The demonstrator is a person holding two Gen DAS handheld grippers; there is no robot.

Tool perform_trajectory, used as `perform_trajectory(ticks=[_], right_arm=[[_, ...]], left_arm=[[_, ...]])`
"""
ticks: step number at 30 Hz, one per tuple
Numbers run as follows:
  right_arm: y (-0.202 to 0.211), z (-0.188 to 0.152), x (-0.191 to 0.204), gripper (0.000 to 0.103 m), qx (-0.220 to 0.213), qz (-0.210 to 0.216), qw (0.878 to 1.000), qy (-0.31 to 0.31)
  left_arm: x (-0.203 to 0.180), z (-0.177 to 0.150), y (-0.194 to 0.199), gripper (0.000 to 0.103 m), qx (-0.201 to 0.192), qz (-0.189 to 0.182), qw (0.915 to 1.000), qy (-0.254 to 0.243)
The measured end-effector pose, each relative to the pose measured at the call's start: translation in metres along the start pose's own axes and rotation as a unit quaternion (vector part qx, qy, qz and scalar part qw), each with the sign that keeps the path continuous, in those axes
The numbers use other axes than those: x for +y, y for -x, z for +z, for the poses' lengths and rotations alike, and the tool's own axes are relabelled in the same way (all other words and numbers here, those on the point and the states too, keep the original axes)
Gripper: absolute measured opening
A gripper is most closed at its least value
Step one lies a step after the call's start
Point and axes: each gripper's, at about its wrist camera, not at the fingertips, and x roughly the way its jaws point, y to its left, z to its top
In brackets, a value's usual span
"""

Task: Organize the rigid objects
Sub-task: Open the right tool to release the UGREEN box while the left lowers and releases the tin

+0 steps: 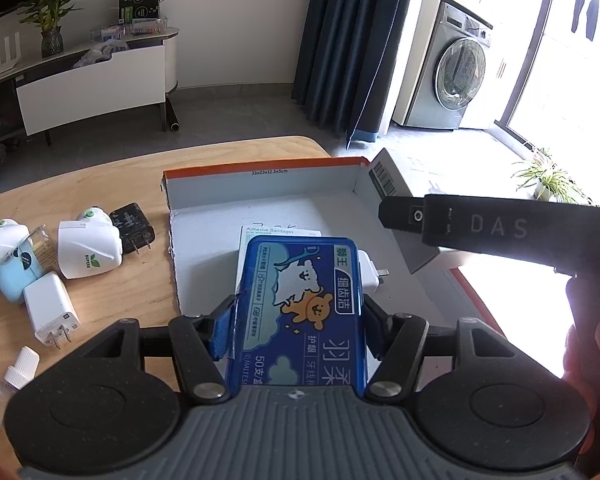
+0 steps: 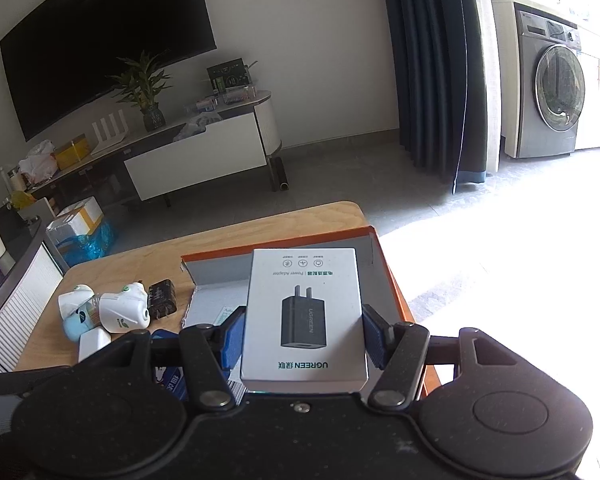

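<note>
Nearest in the left wrist view, the left hand-held gripper (image 1: 298, 322) is clenched on a blue floss-pick case (image 1: 302, 312), its pads pressing the long sides so the flat case rides level above the open cardboard box (image 1: 260, 188). Nearest in the right wrist view, the right hand-held gripper (image 2: 303, 334) grasps a white power adapter carton (image 2: 304, 316) the same way, by its two side faces, also over the box. Both loads seem headed for the box floor, where a bandage packet (image 1: 280, 234) and a white plug (image 1: 370, 276) already lie; holding each piece flat should let it go down beside them rather than on edge.

On the worktop (image 1: 100, 168) left of the box wait the unsorted things: a white charger (image 1: 52, 312), a small clear bottle (image 1: 10, 384), two white plug-in units (image 1: 88, 252), a pale blue item, perhaps a case, half hidden, and a dark adapter (image 1: 134, 226) just beside the box wall.
</note>
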Motion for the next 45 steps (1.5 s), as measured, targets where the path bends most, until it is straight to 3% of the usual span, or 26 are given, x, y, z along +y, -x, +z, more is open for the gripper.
perform_trajectory(ticks=[9, 13, 21, 27, 30, 39, 45], right_arm=[[-0.025, 0.012, -0.003, 0.072, 0.005, -0.006, 1.000, 0.003], [-0.031, 0.018, -0.006, 0.080, -0.012, -0.001, 1.000, -0.002], [-0.001, 0.014, -0.016, 0.081, -0.051, -0.014, 0.999, -0.010], [0.021, 0.008, -0.024, 0.083, -0.067, -0.029, 0.997, -0.016], [0.029, 0.008, -0.024, 0.084, -0.072, -0.034, 0.997, -0.014], [0.037, 0.004, -0.015, 0.087, -0.071, -0.023, 0.997, -0.009], [0.040, -0.001, -0.002, 0.088, -0.064, -0.021, 0.998, -0.005]], left_arm=[[-0.001, 0.005, -0.008, 0.063, 0.005, -0.004, 1.0000, 0.003], [-0.004, 0.007, -0.010, 0.063, 0.006, -0.007, 1.0000, 0.001], [-0.011, 0.010, -0.020, 0.063, 0.013, -0.022, 0.9997, 0.001], [-0.026, 0.014, -0.027, 0.063, 0.021, -0.066, 0.9976, 0.005], [-0.031, 0.014, -0.025, 0.078, 0.019, -0.085, 0.9962, 0.008], [-0.017, 0.014, -0.008, 0.095, 0.011, -0.019, 0.9997, 0.001], [0.004, 0.009, 0.007, 0.100, 0.013, 0.021, 0.9996, 0.010]])
